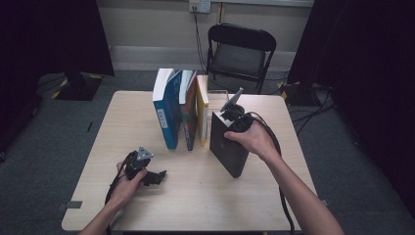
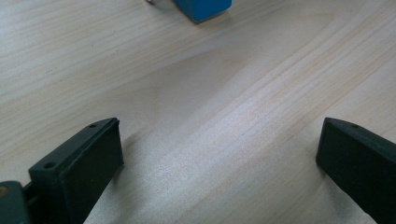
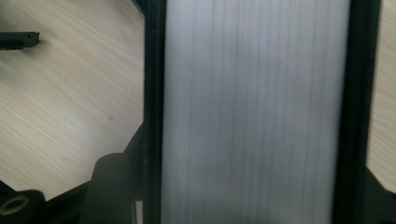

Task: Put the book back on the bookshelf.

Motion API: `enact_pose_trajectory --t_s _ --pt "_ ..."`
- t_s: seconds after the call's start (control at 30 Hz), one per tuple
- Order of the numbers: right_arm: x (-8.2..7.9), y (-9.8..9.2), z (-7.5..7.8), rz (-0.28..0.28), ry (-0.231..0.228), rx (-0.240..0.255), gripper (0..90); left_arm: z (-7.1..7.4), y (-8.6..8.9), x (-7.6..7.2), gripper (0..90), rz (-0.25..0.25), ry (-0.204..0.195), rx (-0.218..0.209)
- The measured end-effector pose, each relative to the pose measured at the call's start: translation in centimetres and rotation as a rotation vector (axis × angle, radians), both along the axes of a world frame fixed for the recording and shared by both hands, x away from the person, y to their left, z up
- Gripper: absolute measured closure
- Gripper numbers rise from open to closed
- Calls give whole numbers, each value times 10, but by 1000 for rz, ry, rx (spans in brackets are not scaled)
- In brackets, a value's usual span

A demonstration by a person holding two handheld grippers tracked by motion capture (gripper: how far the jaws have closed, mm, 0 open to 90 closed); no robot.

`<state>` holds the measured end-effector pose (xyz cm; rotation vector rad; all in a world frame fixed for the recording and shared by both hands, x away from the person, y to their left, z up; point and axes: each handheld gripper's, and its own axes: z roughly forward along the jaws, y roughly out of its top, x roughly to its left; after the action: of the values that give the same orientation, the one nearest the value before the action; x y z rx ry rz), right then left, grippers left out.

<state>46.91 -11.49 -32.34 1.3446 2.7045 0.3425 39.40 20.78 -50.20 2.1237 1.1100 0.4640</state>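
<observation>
A thick black book (image 1: pixel 227 147) stands tilted on the wooden table (image 1: pixel 195 200), right of a row of upright books. My right gripper (image 1: pixel 232 117) comes down on its top edge and is shut on it. In the right gripper view the white page edge (image 3: pixel 252 112) runs between the two black covers, with a jaw against each cover. My left gripper (image 1: pixel 157 177) rests on the table at the front left, jaws wide open over bare wood (image 2: pixel 222 135). The corner of the blue book (image 2: pixel 203 7) lies a little ahead of it.
Three books stand side by side at mid-table: a blue one (image 1: pixel 166 117), a reddish one (image 1: pixel 188 122) and a yellow one (image 1: pixel 202 112). A black folding chair (image 1: pixel 240 54) stands behind the table. Dark curtains flank the room.
</observation>
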Motion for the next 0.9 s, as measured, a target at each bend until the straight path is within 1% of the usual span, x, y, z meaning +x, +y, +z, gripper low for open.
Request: enact_pose_trajectory --t_s 0.07,0.2,0.27,0.37,0.4,0.43,0.53,0.67,0.77,0.83,0.9 --pt "0 0 0 -6 -1 -9 427 0 0 0 0 0 0 0" --pt "-1 1 0 4 -8 -12 479 0 0 0 0 0 0 0" --pt "-2 1 0 0 -35 -27 493 0 0 0 1 0 0 0" --pt "-2 1 0 0 -43 -23 507 0 0 0 0 0 0 0" --pt "-3 0 2 -5 -52 -7 521 0 0 0 0 0 0 0" --pt "-3 0 3 -3 -51 -5 522 0 0 0 0 0 0 -1" --pt "-4 0 3 -12 -49 -4 525 0 0 0 0 1 0 -1" --pt "-5 1 3 -37 -54 2 526 0 0 0 0 0 0 -1" --pt "-5 -1 3 -39 -66 2 527 0 0 0 0 1 0 -1" --pt "-6 -1 3 -50 -68 8 528 0 0 0 0 1 0 -1" --pt "-6 -2 4 -53 -79 5 529 0 0 0 0 -1 0 -1"
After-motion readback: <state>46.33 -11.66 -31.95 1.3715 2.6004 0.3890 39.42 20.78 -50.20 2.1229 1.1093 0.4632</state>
